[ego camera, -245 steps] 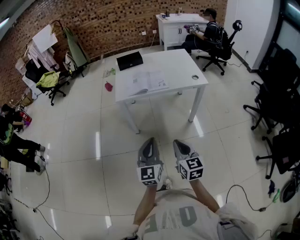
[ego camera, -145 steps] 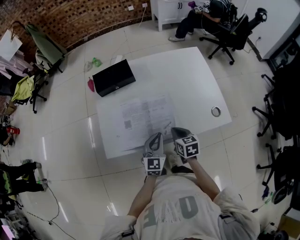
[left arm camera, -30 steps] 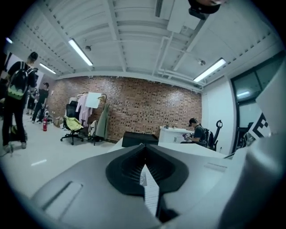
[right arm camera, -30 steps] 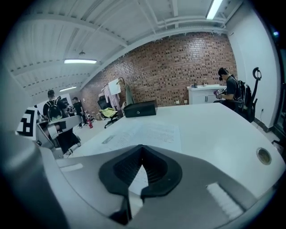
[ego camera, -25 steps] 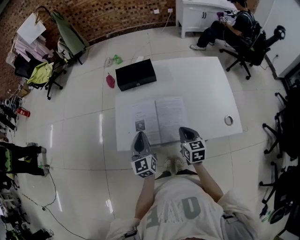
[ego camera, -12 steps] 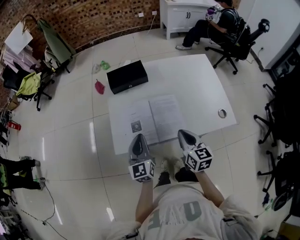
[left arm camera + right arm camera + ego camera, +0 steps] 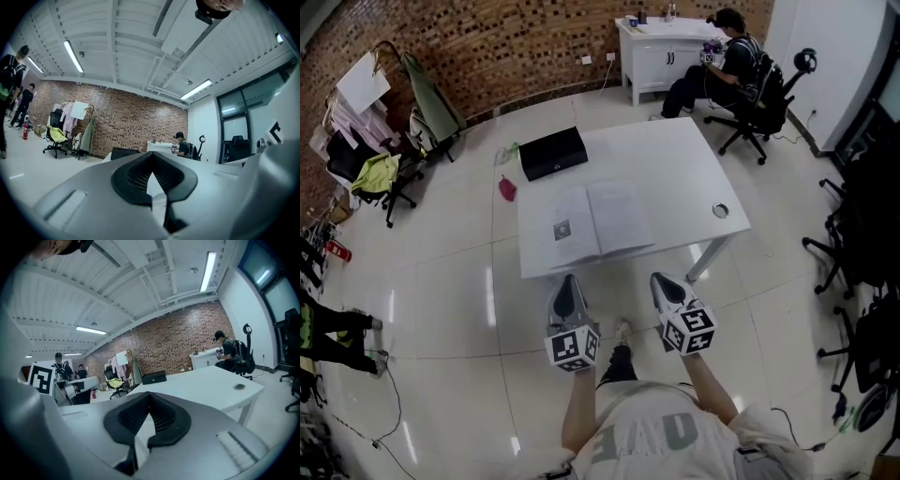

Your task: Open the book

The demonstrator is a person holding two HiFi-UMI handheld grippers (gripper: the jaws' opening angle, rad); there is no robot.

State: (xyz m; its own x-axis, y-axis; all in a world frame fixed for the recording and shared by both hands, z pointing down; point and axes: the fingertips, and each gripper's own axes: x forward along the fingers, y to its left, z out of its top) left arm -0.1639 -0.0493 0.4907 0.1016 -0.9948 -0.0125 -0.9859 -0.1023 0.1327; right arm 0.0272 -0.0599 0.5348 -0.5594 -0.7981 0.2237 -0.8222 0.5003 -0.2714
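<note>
The left gripper (image 7: 569,281) has its jaws pressed together with nothing between them, and the right gripper (image 7: 662,280) is likewise closed and empty. Both hang side by side over the tiled floor (image 7: 450,281), just short of the near edge of the white table (image 7: 675,159). The book (image 7: 595,220) lies open and flat on the table's near half, apart from both grippers. A black box (image 7: 553,152) sits at the far left corner, and a small ring (image 7: 720,211) lies near the right edge
</note>
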